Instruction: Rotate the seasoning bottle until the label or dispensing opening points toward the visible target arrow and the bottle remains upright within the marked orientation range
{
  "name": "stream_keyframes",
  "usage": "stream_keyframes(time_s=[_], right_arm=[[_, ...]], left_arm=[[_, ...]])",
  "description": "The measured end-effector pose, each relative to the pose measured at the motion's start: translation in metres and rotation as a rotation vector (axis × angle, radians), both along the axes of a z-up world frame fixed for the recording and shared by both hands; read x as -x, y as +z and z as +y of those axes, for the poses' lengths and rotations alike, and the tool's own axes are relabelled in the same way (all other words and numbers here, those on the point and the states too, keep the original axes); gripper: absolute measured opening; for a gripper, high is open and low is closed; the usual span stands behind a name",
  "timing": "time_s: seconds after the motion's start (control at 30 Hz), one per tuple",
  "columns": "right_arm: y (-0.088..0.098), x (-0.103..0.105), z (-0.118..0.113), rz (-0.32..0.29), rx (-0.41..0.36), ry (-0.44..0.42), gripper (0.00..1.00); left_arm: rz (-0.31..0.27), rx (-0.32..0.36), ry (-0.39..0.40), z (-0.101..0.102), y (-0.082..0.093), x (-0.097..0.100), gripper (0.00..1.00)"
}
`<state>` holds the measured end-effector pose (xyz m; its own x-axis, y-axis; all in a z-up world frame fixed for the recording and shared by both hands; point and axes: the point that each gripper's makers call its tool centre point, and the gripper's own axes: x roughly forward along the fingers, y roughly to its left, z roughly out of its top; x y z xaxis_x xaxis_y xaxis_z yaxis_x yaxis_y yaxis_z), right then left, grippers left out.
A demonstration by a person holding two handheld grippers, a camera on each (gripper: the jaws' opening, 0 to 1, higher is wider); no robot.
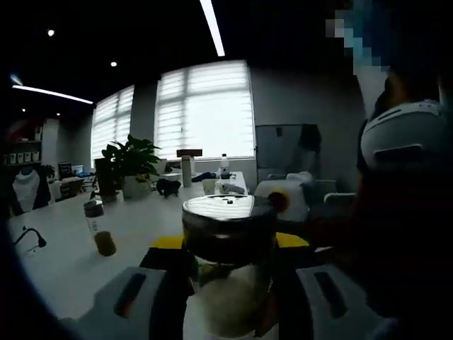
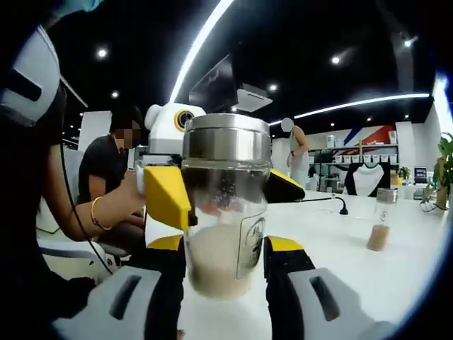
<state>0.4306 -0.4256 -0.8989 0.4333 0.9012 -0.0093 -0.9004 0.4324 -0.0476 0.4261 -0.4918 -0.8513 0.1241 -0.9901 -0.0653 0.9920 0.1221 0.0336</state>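
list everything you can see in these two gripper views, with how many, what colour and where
seasoning bottle: one, clear glass with a metal cap, pale powder in its lower half, upright between both grippers' jaws.
second bottle: one, clear with brownish contents, standing farther off on the table.
table: one, white, under everything.
potted plant: one, green, far end of the table by the windows.
water bottle: one, clear, far end of the table.
seated person: one, dark top, beside the table.
standing person: one, in the background.
left gripper: one, grey with yellow and black jaws, closed on the seasoning bottle.
right gripper: one, same colours, jaws at the bottle's sides.
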Motion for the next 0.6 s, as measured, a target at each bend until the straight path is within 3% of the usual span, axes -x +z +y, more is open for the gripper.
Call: stream_keyframes(time_s=[0.33, 0.6], right_arm=[[-0.0005, 0.0000, -0.0013, 0.023, -0.016, -0.021, 0.39], [-0.0024, -0.0019, -0.0016, 0.008, 0.001, -0.051, 0.39]], left_arm=[[0.019, 0.020, -0.017, -0.0007, -0.0007, 0.0021, 0.47], [-0.029, 0.005, 0.003, -0.0020, -0.0026, 0.0037, 0.47]])
